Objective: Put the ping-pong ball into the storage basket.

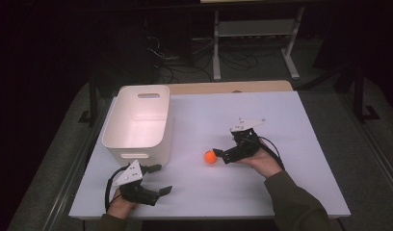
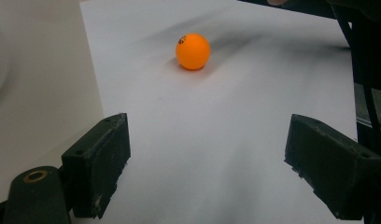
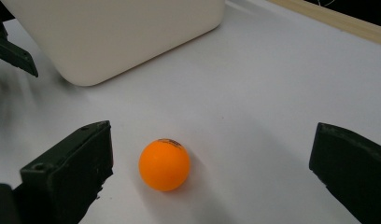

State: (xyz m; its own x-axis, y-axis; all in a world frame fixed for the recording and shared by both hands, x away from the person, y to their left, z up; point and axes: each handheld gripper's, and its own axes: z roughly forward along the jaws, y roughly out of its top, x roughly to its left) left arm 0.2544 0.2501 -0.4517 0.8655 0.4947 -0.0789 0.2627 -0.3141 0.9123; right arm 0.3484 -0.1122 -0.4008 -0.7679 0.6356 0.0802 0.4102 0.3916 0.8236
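White table (image 1: 281,183) from above: white bin (image 1: 139,120) far left, orange ball (image 1: 211,156) at centre, right gripper (image 1: 222,155) just beside it, left gripper (image 1: 161,180) near left. Left gripper view: jaws spread, empty, ball ahead. Right gripper view: jaws released either side of ball, nearer left jaw.

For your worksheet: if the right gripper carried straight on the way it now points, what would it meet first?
The orange ball. It sits on the white table just ahead of the right gripper, between its open fingers but nearer the left one. The white bin lies farther along, probably off to one side of the line.
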